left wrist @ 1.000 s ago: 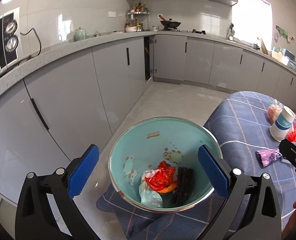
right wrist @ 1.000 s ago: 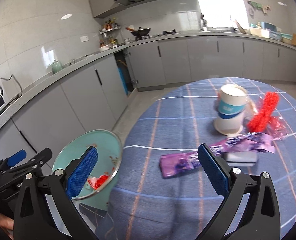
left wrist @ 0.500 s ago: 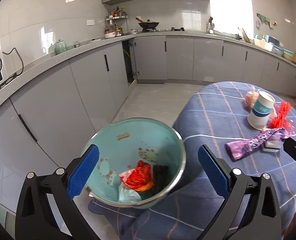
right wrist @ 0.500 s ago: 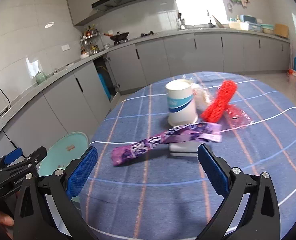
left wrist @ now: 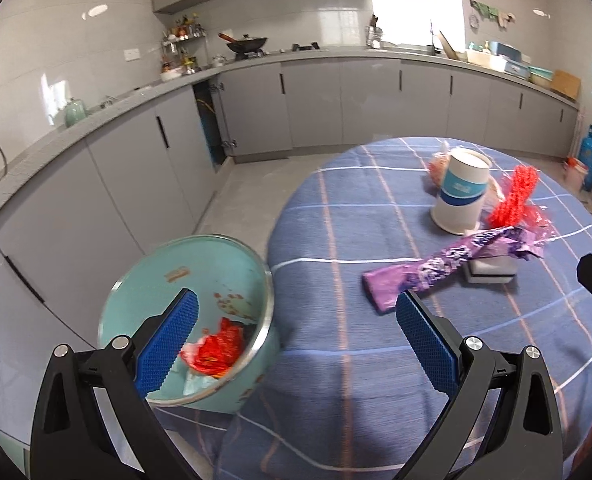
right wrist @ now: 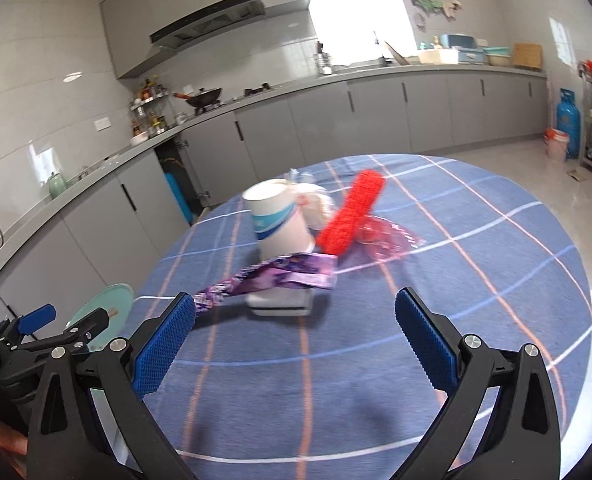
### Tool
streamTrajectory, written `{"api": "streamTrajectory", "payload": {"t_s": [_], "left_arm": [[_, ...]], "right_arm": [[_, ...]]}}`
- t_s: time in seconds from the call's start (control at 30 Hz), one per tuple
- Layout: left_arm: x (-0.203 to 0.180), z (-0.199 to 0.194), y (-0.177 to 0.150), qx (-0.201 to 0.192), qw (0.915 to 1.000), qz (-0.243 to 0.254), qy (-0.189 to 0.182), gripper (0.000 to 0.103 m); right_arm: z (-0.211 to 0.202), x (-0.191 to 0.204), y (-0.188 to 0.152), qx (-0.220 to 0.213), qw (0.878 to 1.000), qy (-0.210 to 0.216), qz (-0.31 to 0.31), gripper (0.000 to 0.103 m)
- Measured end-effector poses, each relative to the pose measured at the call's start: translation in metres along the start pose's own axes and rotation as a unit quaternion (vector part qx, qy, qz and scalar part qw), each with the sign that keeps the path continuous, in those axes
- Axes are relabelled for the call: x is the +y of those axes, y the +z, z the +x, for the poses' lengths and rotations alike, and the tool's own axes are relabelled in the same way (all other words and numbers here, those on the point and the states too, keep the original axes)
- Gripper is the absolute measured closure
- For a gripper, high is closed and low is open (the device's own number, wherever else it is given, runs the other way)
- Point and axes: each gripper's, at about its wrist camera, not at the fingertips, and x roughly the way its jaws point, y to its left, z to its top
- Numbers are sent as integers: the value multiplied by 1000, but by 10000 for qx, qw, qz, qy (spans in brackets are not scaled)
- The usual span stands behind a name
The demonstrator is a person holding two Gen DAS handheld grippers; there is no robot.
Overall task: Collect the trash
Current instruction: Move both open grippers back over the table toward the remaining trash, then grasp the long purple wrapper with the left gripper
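A teal bin (left wrist: 232,264) stands at the left edge of the round table, holding red and white wrappers (left wrist: 216,350). A purple wrapper (left wrist: 435,270) lies on the blue checked cloth, draped over a small white box (left wrist: 491,270). Behind it stand a white paper cup (left wrist: 459,196), a red foam net (left wrist: 513,196) and a clear bag. My left gripper (left wrist: 296,344) is open and empty above the bin's right rim. My right gripper (right wrist: 296,340) is open and empty, just in front of the purple wrapper (right wrist: 272,278), the cup (right wrist: 280,222) and the net (right wrist: 353,212).
Grey kitchen cabinets (left wrist: 335,108) and a counter run along the far walls. A blue gas cylinder (right wrist: 567,120) stands at the far right on the floor. The left gripper shows at the left edge of the right wrist view (right wrist: 56,328), beside the bin (right wrist: 104,308).
Both grippers have swung to the right and forward over the table. The bin has slid to the lower left in the left wrist view. The trash pile is closer to the right gripper.
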Motion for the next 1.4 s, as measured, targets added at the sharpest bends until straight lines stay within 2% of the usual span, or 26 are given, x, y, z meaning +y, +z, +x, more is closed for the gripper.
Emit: {"api": "streamTrajectory", "payload": {"t_s": [0.3,0.6,0.7,0.83,1.0,1.17,1.4], "left_arm": [[-34,19,1,136,9991,309,-256,6],[-68,42,17,144,9938,869,-672,7],[-81,53,22,147,9913,1044,-790,10],[-97,71,24,319,9864,1333,-908,21],[-103,90,22,606,9832,1314,-1109,32],[-107,99,15,785,9806,1346,-1190,61],[-98,92,15,733,9810,1160,-1372,72]], "right_arm": [[5,-36,-2,111,9992,-239,308,5],[10,-47,1,172,9984,-403,360,6],[15,-48,0,234,9980,-420,398,6],[16,-49,1,259,9979,-462,380,6],[17,-54,4,269,9974,-519,425,6],[21,-57,5,321,9968,-575,445,6],[29,-52,4,418,9967,-573,397,6]]}}
